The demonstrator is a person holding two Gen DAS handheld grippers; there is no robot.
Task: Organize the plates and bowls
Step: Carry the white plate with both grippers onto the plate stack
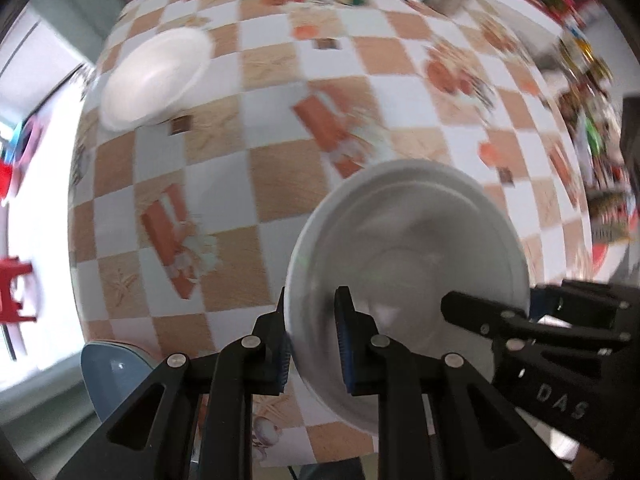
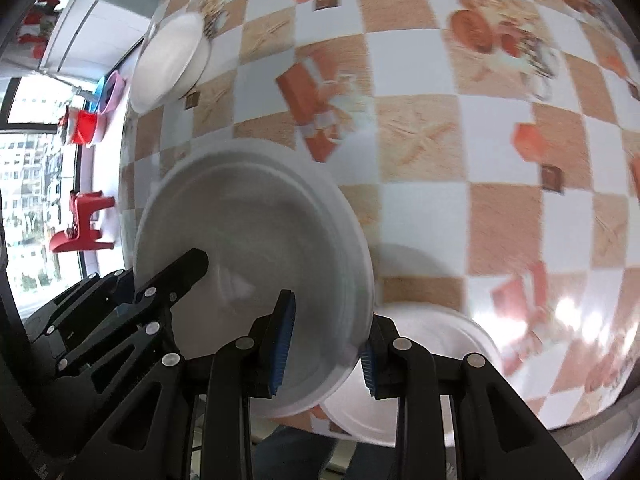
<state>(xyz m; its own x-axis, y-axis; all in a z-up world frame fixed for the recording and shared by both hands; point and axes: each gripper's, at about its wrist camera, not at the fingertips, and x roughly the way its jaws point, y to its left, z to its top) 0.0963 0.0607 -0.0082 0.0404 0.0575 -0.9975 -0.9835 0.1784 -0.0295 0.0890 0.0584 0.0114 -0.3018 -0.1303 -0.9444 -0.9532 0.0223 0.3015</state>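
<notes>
Left wrist view: left gripper (image 1: pixel 310 334) clamps the near left rim of a round, smooth white bowl (image 1: pixel 408 264), mouth up, above the checkered tablecloth (image 1: pixel 256 184). A second white bowl (image 1: pixel 154 78) sits far left.

Right wrist view: right gripper (image 2: pixel 326 346) pinches the same bowl's (image 2: pixel 256 232) right rim. A white plate (image 2: pixel 432 360) lies flat beneath, near right.

bright window (image 2: pixel 24 184) beside checkered tablecloth (image 2: pixel 500 216), red stool (image 2: pixel 84 224) on floor.
</notes>
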